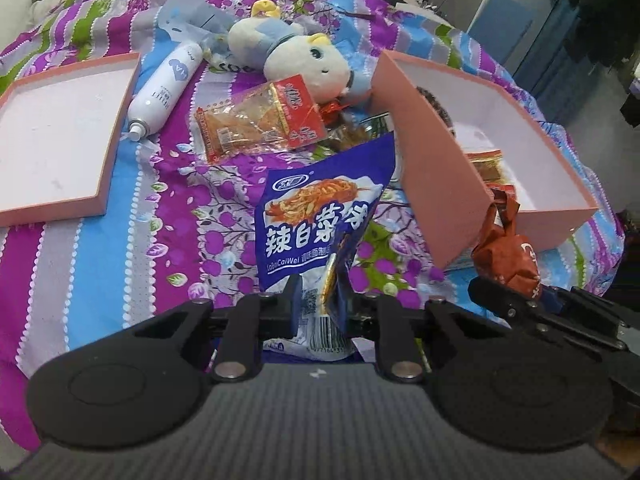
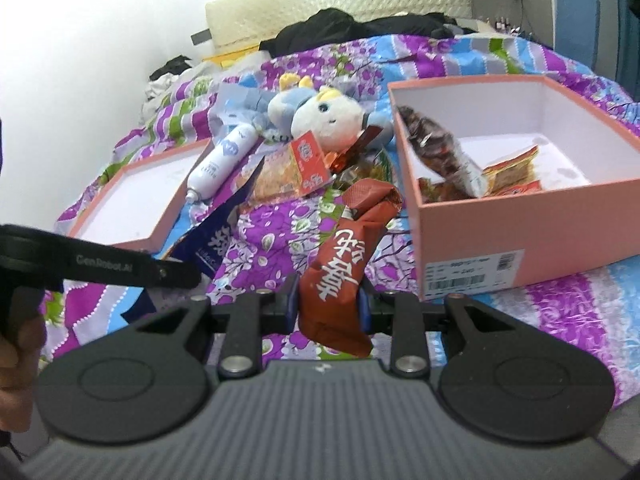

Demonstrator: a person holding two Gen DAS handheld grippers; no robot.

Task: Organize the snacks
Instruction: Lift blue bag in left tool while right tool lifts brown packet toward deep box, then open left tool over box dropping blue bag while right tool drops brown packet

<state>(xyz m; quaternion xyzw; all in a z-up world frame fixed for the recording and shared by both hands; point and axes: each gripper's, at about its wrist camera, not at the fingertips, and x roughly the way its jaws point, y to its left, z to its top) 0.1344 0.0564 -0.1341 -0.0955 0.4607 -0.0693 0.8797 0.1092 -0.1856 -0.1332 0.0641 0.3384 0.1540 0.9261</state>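
1. I am holding a blue snack packet (image 1: 320,224) in my left gripper (image 1: 318,300); the jaws are pinching its lower end, with the printed face rising above the fingers.
2. My right gripper (image 2: 330,300) is clamping a red-brown snack packet (image 2: 344,268) around its middle, so the packet is sticking up and leaning toward the pink box (image 2: 520,216).
3. The pink box, my landmark, is sitting open on the striped floral bedspread (image 1: 120,264). Several snack packets (image 2: 512,168) are already lying inside it, one long dark one leaning against its left wall.
4. Left of the pink box, a clear packet with a red label (image 1: 260,120) is lying flat on the bedspread, with more wrappers bunched just beside the box's near corner.
5. Behind that packet, farther from the box, a plush toy (image 1: 304,56) is lying on its side.
6. A white spray bottle (image 1: 164,88) is lying left of the toy, between it and the pink lid (image 1: 52,200), which is resting upturned well apart from the box.
7. In the right wrist view, a hand (image 2: 16,352) is gripping the left tool's handle at the frame's left edge.
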